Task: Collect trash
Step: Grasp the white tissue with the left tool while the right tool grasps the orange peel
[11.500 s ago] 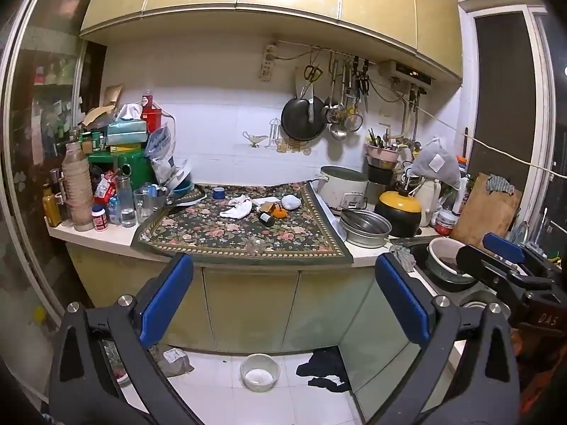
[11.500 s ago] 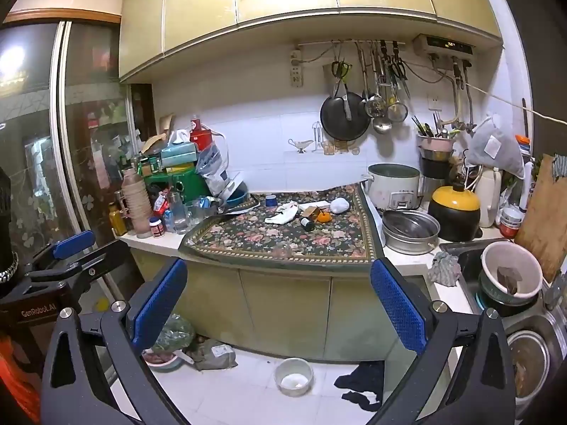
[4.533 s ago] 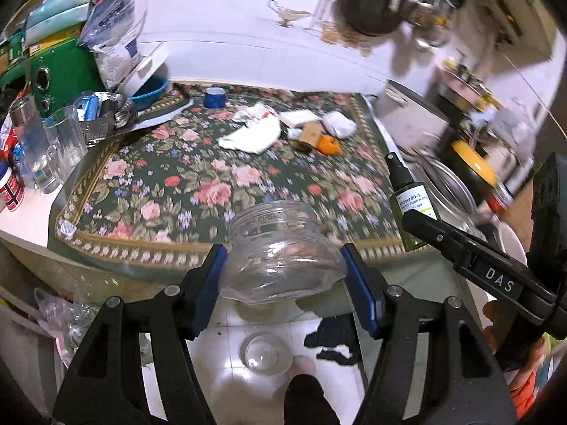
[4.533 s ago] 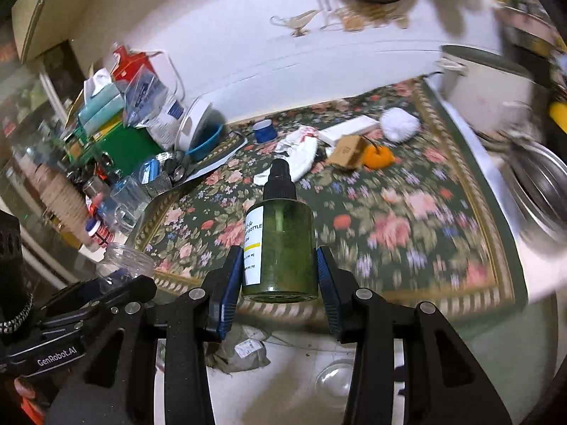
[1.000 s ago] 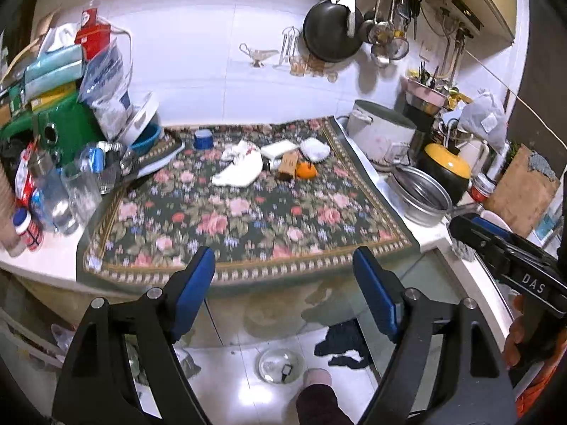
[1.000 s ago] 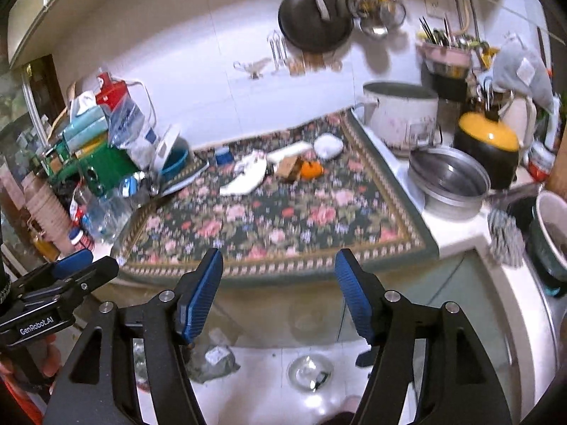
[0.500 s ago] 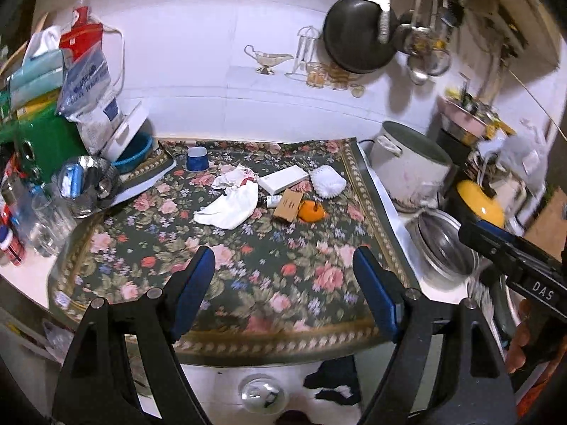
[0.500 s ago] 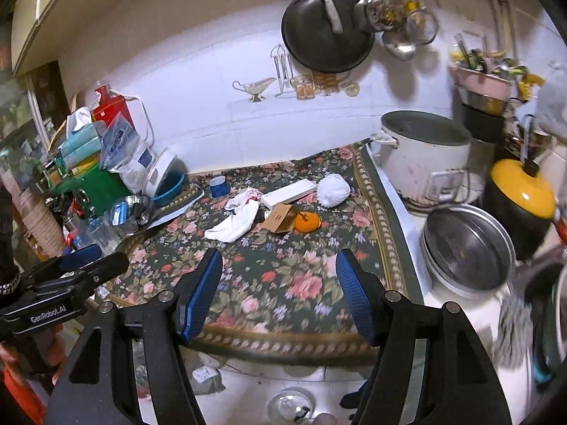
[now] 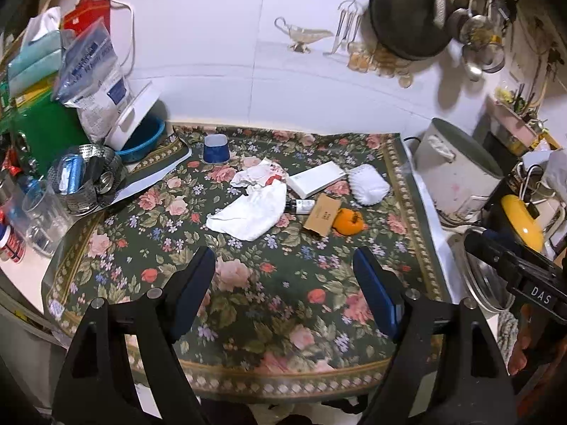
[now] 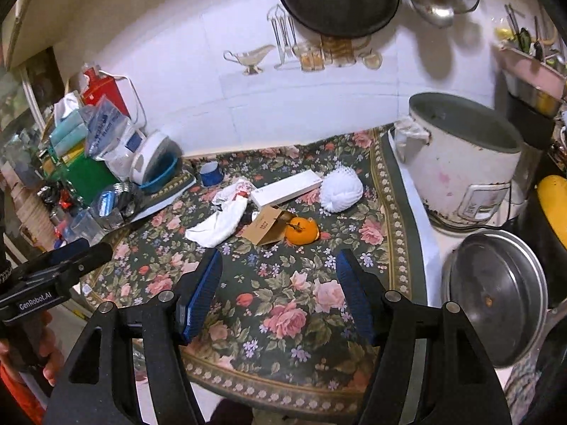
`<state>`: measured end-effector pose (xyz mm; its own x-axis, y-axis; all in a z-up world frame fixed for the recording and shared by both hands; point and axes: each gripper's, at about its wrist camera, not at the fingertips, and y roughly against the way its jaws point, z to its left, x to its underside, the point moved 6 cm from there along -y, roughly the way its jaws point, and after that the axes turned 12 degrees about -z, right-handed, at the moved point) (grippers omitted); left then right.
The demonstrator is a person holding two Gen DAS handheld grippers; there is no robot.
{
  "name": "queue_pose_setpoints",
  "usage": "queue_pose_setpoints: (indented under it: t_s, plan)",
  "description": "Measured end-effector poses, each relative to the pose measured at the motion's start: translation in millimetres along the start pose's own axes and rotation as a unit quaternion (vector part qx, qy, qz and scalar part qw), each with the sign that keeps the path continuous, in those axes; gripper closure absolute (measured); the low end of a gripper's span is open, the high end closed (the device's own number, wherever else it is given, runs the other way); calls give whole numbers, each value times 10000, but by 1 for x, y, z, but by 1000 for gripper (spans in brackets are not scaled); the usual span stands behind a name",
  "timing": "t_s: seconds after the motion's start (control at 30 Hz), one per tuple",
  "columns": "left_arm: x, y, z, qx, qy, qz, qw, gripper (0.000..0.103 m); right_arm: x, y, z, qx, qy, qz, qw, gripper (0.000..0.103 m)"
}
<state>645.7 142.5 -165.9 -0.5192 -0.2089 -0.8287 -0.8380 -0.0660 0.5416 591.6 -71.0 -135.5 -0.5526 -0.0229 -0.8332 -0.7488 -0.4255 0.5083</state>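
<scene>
Both claws, left (image 9: 283, 283) and right (image 10: 278, 283), hung wide and empty. Trash sat mid-mat (image 9: 248, 301): tissue (image 9: 248, 212), carton (image 9: 320, 214). You did best taking one each.

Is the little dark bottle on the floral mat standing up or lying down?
Lying down. The small bottle rests on its side on the floral mat, between the white cloth and the brown cardboard box.

Matt woven floral mat (image 9: 255, 294)
</scene>
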Motion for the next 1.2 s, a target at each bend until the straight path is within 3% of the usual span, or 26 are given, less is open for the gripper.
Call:
queue_pose_setpoints:
  t_s: [0.23, 0.4, 0.73, 0.83, 1.0, 1.13, 1.2]
  plan:
    - [-2, -73, 25, 208, -208, 487, 9984, 24, 7, -49, -7, 396, -267, 322, 9983, 40]
    - [8, -147, 49, 504, 4, 1230, 9911, 24, 17, -96, -13, 690, -650, 677, 9932, 40]
    - [43, -251, 58, 654, 11, 2070, 9762, 24, 43, -179, -32, 1176, -1058, 1292, 9789, 40]
    - [48, -266, 58, 543, -51, 2154, 9750, 24, 47, -193, -36, 1175, -1230, 1381, 9757, 40]
    - [44, -273, 59, 432, -119, 1918, 9804, 27, 51, -212, -40, 1244, -1277, 1458, 9731, 40]
    - [43, -274, 55, 400, -410, 1762, 9827, 44, 53, -223, -42, 1244, -1278, 1472, 9729, 46]
    - [43, -275, 52, 489, -506, 1658, 9836, 53, 55, -230, -41, 1186, -1272, 1530, 9728, 56]
